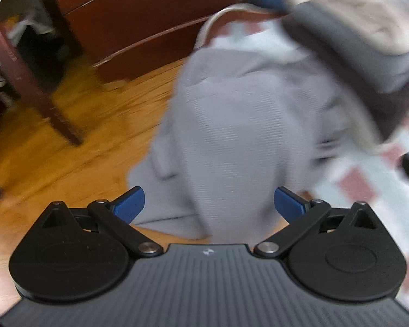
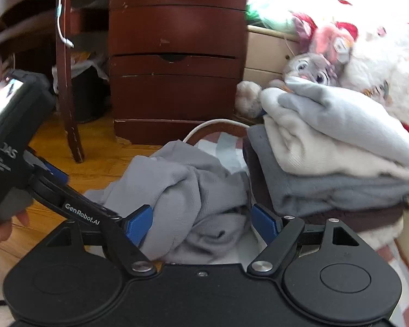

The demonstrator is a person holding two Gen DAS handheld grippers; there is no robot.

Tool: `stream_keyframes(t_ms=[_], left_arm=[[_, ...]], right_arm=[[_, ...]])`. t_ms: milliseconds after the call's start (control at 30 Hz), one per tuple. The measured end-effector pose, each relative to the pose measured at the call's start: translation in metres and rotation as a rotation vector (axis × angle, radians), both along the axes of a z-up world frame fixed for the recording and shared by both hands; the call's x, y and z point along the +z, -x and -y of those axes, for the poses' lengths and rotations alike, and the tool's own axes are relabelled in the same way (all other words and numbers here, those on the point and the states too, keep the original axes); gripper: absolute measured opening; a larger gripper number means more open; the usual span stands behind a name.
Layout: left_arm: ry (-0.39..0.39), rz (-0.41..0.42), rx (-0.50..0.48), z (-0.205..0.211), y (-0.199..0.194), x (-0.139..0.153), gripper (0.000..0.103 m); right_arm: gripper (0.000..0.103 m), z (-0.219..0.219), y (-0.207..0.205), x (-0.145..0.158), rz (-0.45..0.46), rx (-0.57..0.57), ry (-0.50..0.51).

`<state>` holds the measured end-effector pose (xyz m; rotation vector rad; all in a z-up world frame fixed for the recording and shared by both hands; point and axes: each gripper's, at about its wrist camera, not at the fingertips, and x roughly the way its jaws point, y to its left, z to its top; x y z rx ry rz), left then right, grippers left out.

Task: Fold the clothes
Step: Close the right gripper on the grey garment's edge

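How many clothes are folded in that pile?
5 that I can see: light blue on top, cream, grey, dark brown, and white fuzzy at the bottom. More may be hidden.

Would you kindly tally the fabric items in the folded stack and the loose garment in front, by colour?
Grey: 3, the loose crumpled garment, the top pale grey-blue layer and the mid-grey layer.
Cream: 1, the cream layer.
Dark brown: 1, the bottom layer.
Total: 5.
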<state>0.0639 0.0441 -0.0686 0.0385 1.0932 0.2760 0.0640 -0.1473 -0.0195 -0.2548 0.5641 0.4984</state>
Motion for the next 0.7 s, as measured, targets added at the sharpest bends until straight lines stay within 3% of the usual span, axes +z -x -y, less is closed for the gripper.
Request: stream_keyframes(t_ms=[133,300,433,500,533,600,633,700], left_arm=[[-0.055,-0.029,0.013,-0.010,-0.022,-0.009,0.103],[0.009,-0.023,-0.024,-0.025,-0.049,-0.020,0.103],[0.092,0.002,-0.035,-0.046,-0.067,-0.032,0.102],[0.206,0.031,-0.025,-0.063,-0.061,-0.039,0.095],[0.273,0.039,-0.007,-0.071,-0.060,-0.041,0.091],[0.383,0.049,0.016,-0.081,-0.059,-0.043,0.070],[0.402,0.065,0.005,-0.080,-0.060,-0.042,0.065],[0.355,0.099,-0.038,-0.072,-0.064,-0.040,0.060]], right_arm=[[0.083,-0.018,-0.033,-0.017,-0.029,0.037,0.010],[0.082,-0.024,-0.083,-0.046,-0.297,-0.022,-0.111],[0.063,-0.039,-0.105,-0.063,-0.430,-0.033,-0.158],[0.054,-0.042,-0.111,-0.067,-0.442,-0.053,-0.166],[0.043,-0.044,-0.113,-0.069,-0.446,-0.055,-0.165],[0.025,-0.050,-0.113,-0.072,-0.430,-0.045,-0.131],[0.025,-0.053,-0.112,-0.072,-0.413,-0.038,-0.107],[0.025,-0.059,-0.113,-0.073,-0.381,-0.032,-0.077]])
